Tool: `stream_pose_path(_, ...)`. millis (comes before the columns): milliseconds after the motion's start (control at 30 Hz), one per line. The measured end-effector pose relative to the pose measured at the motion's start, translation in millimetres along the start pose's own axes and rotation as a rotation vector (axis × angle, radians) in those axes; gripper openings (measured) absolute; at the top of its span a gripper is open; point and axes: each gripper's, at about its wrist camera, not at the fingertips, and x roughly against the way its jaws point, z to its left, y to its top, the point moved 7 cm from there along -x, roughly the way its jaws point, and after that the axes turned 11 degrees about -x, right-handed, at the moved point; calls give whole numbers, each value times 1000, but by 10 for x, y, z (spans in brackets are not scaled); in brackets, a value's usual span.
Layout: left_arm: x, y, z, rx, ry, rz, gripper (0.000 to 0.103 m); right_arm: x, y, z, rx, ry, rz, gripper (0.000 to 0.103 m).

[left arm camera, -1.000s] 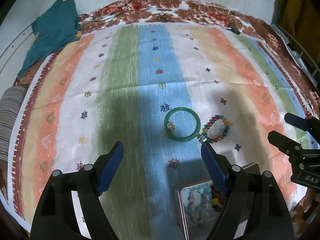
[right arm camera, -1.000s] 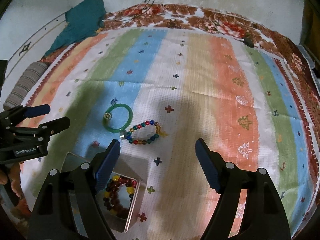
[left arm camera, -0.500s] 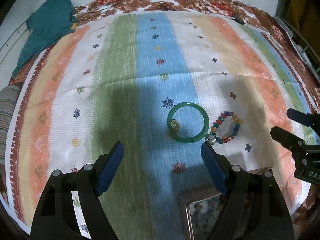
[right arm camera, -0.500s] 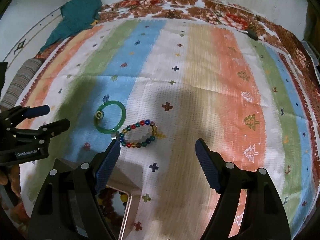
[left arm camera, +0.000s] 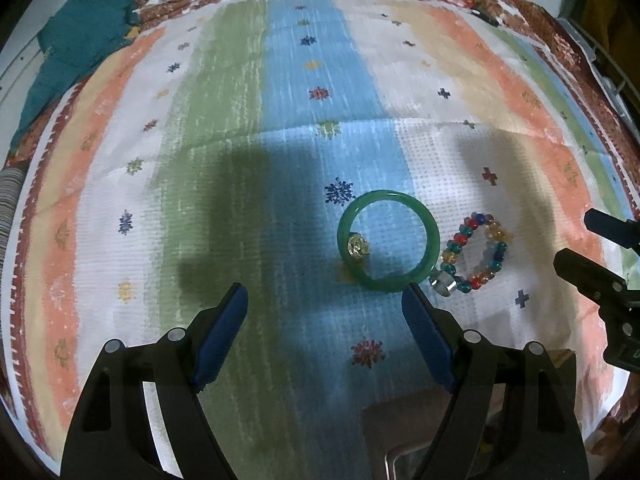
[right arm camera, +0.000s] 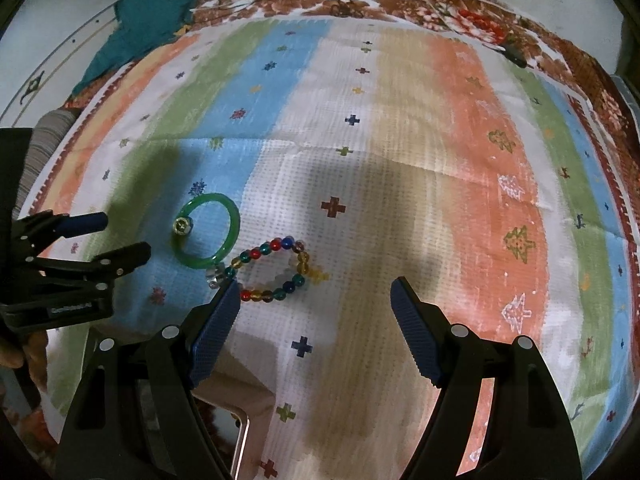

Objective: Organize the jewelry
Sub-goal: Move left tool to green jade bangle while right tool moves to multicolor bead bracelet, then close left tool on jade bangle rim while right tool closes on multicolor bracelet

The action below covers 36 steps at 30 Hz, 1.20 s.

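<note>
A green bangle (left arm camera: 430, 236) lies flat on the striped cloth, with a small gold ring (left arm camera: 357, 246) inside it. A multicoloured bead bracelet (left arm camera: 476, 254) lies touching its right side, with a silver ring (left arm camera: 442, 283) at the joint. My left gripper (left arm camera: 324, 330) is open and empty, just short of the bangle. My right gripper (right arm camera: 316, 312) is open and empty, its left fingertip at the bead bracelet (right arm camera: 272, 270); the bangle (right arm camera: 234, 226) sits to the left. A metal tin (right arm camera: 240, 440) shows below, mostly hidden.
The striped cloth (left arm camera: 280, 120) covers the bed. A teal cloth (left arm camera: 80, 36) lies at the far left corner. A striped cushion (left arm camera: 10, 196) sits at the left edge. The left gripper also shows in the right wrist view (right arm camera: 116, 240).
Both grippers have moved forward toward the jewelry. The tin has slid down and mostly out of both views. The jewelry has not moved.
</note>
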Motion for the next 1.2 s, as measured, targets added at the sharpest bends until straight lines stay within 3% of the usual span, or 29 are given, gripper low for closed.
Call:
stream_pose_path(367,-218,62,29,20,-18,30,79,-313,-2,-96,-42,0,64,77)
stream_pose_path(900,-457,103,36,12,-22,70,73,-618,71,-8,13,-41,93,76)
stream_pose_path(1000,-503,111,32,9,-15,70,73,-702,54,-4,27,-56,107,65)
stream_pose_path(1133,-505,91,24,-12,2,63,67,-735,51,5,52,-78,92,59)
stream_pose_path(1200,-497,65,35,-10,-1,64,58,-719,55,7,55,-77,87,44)
